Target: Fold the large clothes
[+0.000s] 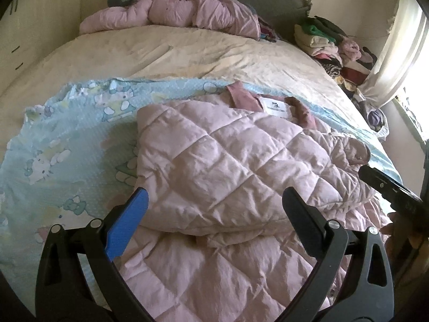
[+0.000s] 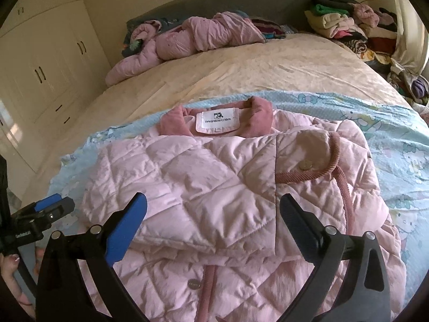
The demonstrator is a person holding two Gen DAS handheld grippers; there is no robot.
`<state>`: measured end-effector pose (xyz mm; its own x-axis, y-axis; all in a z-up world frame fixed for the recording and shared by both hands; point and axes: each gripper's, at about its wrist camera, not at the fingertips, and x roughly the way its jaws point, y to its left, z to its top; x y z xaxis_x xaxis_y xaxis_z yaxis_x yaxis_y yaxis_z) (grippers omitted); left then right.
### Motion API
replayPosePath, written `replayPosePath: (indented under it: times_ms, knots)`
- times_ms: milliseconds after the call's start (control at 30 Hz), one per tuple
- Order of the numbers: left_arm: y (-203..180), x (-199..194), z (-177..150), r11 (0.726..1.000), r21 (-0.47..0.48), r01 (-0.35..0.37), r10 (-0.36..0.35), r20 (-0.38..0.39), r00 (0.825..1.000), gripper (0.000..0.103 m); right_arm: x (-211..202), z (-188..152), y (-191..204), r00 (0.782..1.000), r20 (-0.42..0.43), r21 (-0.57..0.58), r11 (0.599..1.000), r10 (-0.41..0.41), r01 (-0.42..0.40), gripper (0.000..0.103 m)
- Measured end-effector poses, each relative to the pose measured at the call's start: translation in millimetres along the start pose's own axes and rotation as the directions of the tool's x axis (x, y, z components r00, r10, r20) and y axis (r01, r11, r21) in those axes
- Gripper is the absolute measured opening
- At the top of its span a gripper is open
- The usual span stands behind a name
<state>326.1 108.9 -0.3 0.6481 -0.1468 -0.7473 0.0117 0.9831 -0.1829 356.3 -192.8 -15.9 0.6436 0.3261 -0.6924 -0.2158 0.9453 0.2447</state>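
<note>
A pink quilted coat (image 1: 228, 161) lies on the bed with both sleeves folded in over its front. Its dark pink collar and white label (image 2: 217, 120) point toward the headboard. My left gripper (image 1: 214, 201) is open and empty, hovering just above the coat's left sleeve. My right gripper (image 2: 213, 209) is open and empty above the middle of the coat, and its tip shows at the right edge of the left wrist view (image 1: 388, 185). The left gripper also shows at the left edge of the right wrist view (image 2: 51, 206).
The coat rests on a light blue cartoon-print sheet (image 1: 67, 139) over a cream bedspread (image 2: 241, 64). A crumpled pink jacket (image 2: 193, 37) lies by the grey headboard. A pile of folded clothes (image 2: 343, 24) sits at the far right. White wardrobes (image 2: 45, 61) stand on the left.
</note>
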Motion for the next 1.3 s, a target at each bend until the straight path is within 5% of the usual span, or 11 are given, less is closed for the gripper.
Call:
replayPosePath:
  times_ms: [600,767,1300]
  knots:
    - [-8,-57,-1,0.998,0.025,-0.049,0.046,0.107,0.993,0.093,-65,-7,6,0.998,0.062,0.017,1.0,0.01,-0.011,0.099]
    - [-15,-77,-7,1.0,-0.004,-0.005,0.006,0.142,0.99,0.093,-84,-11,3,0.997,0.072,0.022,1.0,0.003,-0.005,0.099]
    - [-33,-127,-30,1.0,0.009,-0.018,0.016,0.187,0.982,0.093,-150,-23,-6,0.988,0.149,0.032,0.999,0.032,-0.037,0.099]
